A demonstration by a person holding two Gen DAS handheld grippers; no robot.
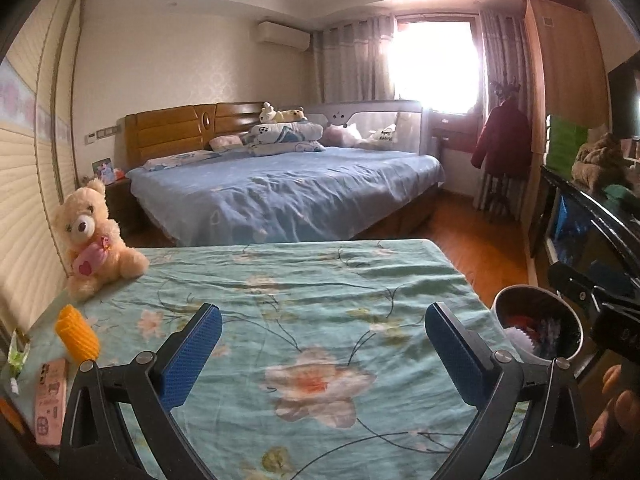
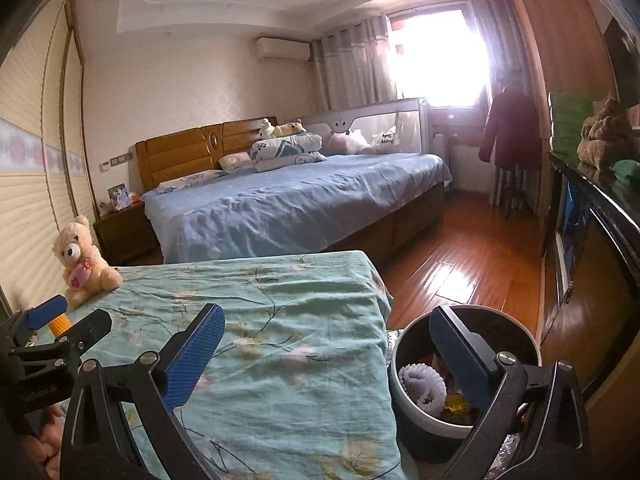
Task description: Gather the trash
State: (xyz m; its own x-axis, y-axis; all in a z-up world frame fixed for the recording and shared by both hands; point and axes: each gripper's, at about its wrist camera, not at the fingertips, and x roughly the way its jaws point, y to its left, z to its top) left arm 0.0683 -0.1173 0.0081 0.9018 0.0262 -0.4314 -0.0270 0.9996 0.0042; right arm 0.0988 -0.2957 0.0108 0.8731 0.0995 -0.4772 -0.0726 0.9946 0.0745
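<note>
Now trash bin (image 2: 464,380) under right fingers (image 2: 456,354).

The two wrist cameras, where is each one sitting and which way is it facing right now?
Left wrist: on the left gripper, over the floral-sheeted bed, facing the blue bed and window; its open jaws show, with fingers of the other hand at right.
Right wrist: on the right gripper, at that bed's right edge above the trash bin; open jaws show, with the left gripper at left.
Shared: teddy bear, both beds, window, bin.
</note>
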